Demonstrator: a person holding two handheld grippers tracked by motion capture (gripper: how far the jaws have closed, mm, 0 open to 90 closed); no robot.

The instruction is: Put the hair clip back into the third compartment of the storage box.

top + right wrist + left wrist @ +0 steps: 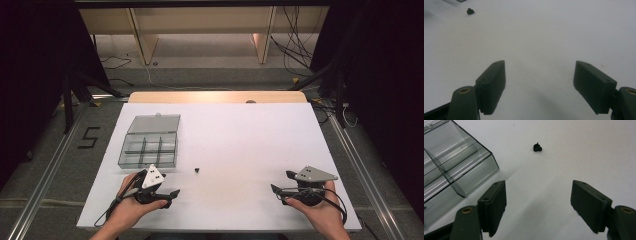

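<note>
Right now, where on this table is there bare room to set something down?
The widest bare stretch lies between the small black part and the right gripper, reaching to the table far edge. It is crowded at the near left, where the clear compartment box sits beside the left gripper.

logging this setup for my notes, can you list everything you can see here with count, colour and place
organiser box: 1, clear grey plastic with dividers, lid open, on the left part of the table
small part: 1, black, on the table just right of the box's near corner, apart from it
table: 1, white top with a wooden far edge
shelf unit: 1, light wood, on the floor beyond the table
cables: several, black, on the floor at the far right
left gripper: 1, black, fingers open, near the box, aimed at the small part
right gripper: 1, black, fingers open, over bare table at the near right
</note>
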